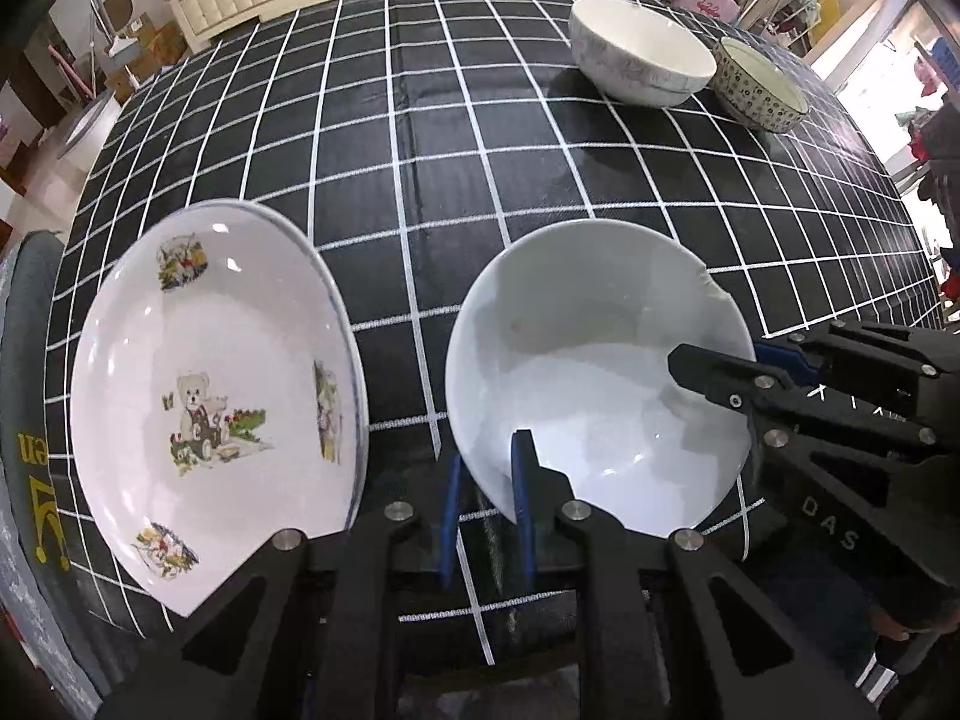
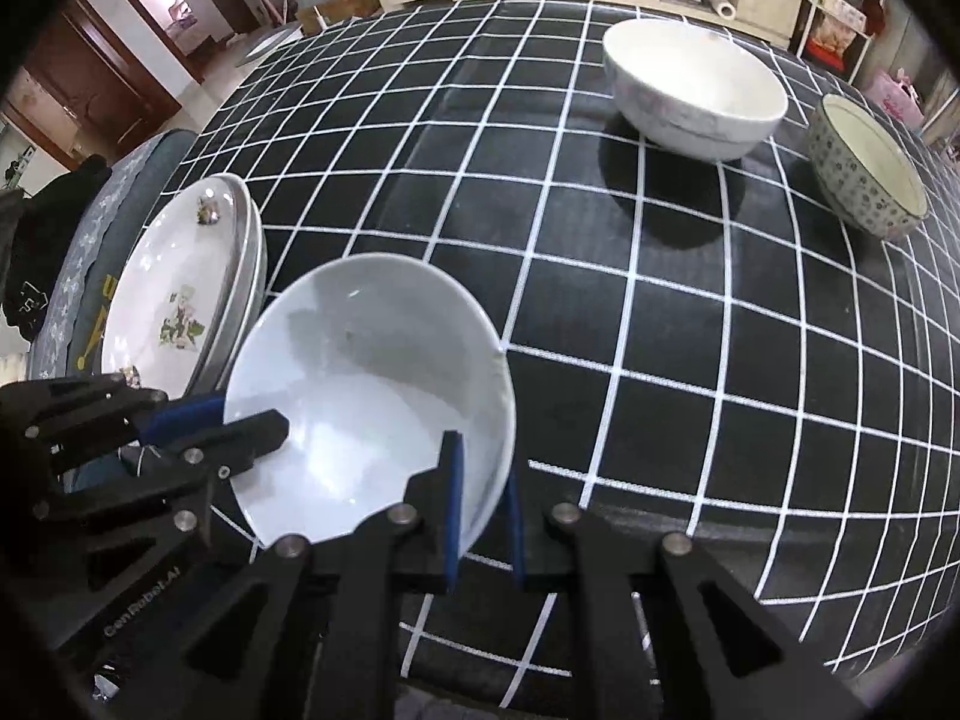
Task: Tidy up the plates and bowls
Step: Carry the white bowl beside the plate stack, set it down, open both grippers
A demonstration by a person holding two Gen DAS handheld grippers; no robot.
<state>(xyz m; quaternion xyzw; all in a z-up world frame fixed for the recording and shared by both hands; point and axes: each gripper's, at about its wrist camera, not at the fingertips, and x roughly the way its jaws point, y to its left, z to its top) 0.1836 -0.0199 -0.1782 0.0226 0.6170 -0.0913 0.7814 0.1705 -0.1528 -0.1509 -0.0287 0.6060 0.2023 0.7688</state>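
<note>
A plain white bowl [image 1: 594, 372] with a chipped rim is held over the near part of the black grid tablecloth [image 1: 480, 168]. My left gripper [image 1: 487, 480] is shut on its near-left rim, one finger inside, one outside. My right gripper [image 2: 483, 480] is shut on its opposite rim; it also shows in the left wrist view [image 1: 720, 381]. The bowl also shows in the right wrist view [image 2: 372, 384]. A teddy-bear plate [image 1: 216, 396] lies to the left, on top of another plate [image 2: 249, 276].
A large white bowl [image 1: 642, 51] and a small patterned bowl [image 1: 759, 84] stand at the table's far right. A grey cushioned chair [image 2: 90, 222] sits beyond the left table edge. Cabinets and clutter line the room behind.
</note>
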